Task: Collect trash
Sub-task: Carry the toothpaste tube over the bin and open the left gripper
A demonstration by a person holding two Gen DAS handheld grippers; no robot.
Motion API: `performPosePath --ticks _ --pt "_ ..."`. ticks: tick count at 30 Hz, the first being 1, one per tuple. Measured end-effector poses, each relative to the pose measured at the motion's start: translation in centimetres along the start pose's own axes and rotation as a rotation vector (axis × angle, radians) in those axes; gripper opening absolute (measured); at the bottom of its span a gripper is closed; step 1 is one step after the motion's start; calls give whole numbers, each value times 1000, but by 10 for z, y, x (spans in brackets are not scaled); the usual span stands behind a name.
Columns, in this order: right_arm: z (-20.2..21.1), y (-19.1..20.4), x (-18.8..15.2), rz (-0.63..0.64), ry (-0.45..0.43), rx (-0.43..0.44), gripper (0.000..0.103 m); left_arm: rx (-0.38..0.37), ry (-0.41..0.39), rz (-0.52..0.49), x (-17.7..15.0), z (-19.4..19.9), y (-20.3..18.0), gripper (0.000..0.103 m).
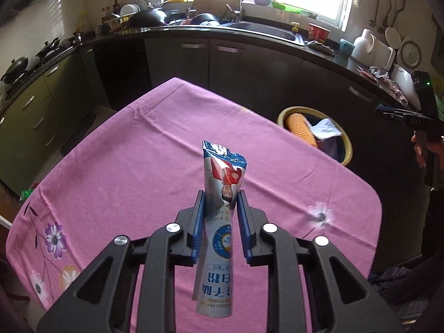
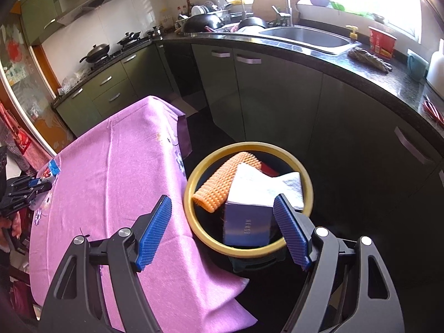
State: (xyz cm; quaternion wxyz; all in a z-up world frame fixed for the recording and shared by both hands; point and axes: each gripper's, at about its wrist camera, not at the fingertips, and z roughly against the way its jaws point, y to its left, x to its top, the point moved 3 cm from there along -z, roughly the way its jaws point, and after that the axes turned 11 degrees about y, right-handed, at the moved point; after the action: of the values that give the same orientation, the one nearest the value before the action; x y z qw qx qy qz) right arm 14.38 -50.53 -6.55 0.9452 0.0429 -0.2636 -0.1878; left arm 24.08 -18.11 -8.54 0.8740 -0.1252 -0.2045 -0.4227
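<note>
My left gripper (image 1: 220, 194) is shut on a blue and white powder packet (image 1: 222, 211) and holds it upright above the pink tablecloth (image 1: 125, 166). The packet also shows far left in the right wrist view (image 2: 51, 169), held by the left gripper (image 2: 41, 184). My right gripper (image 2: 223, 202) is open and empty, above the near side of a yellow-rimmed trash bin (image 2: 194, 174). The bin holds an orange bumpy cloth (image 2: 222, 183), a blue box (image 2: 247, 222) and white paper (image 2: 288, 186). The bin also shows in the left wrist view (image 1: 285, 111), right of the table.
The table with the flowered pink cloth (image 2: 111, 180) stands left of the bin. Dark kitchen cabinets (image 2: 277, 97) and a counter with a sink (image 2: 305, 36) run behind. A stove with pans (image 2: 97, 51) is at the back left.
</note>
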Motion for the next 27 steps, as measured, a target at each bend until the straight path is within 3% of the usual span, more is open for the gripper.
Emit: performPosePath --ticks 7,12,19,27 --pt "31 -50 -28 -71 -49 22 75 -127 -9 -160 68 -22 -124 22" --pt "48 -88 -52 -131 -64 30 75 -195 51 -240 132 -75 -193 22" --pt "52 -134 -85 -198 -54 57 76 -168 234 -215 186 -179 -247 22" --pt "33 -154 -94 -235 -26 103 76 -113 331 -186 213 -240 -277 24"
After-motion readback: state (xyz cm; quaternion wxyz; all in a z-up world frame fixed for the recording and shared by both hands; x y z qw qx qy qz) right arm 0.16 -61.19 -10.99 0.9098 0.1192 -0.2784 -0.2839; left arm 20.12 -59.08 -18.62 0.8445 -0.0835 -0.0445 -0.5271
